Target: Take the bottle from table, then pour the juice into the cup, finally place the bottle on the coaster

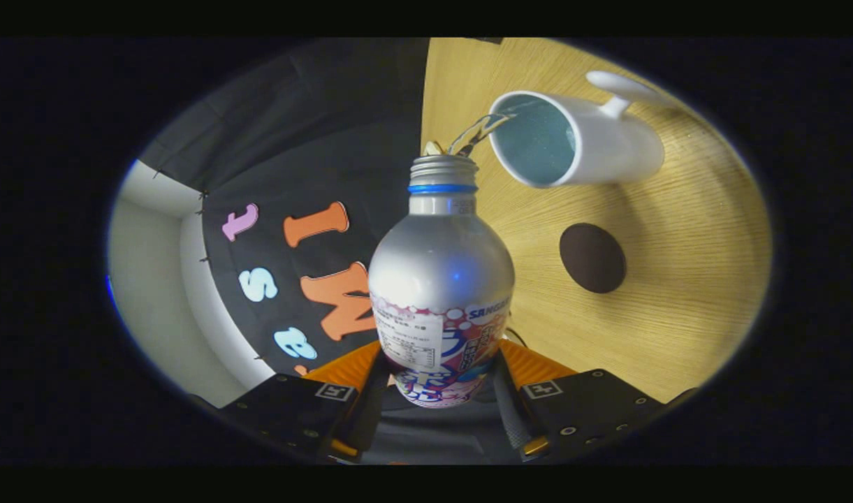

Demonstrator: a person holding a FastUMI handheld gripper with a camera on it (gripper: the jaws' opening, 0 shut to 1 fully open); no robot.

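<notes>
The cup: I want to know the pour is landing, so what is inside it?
A stream from the bottle, held between the fingers, reaches the cup at its rim. Its pale blue inner wall shows; how much liquid has gathered cannot be seen.

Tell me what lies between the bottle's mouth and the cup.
In the gripper view, a thin stream of liquid spans from the bottle, held in the gripper with both jaws pressing its base, to the cup. Behind it: bare table.
</notes>
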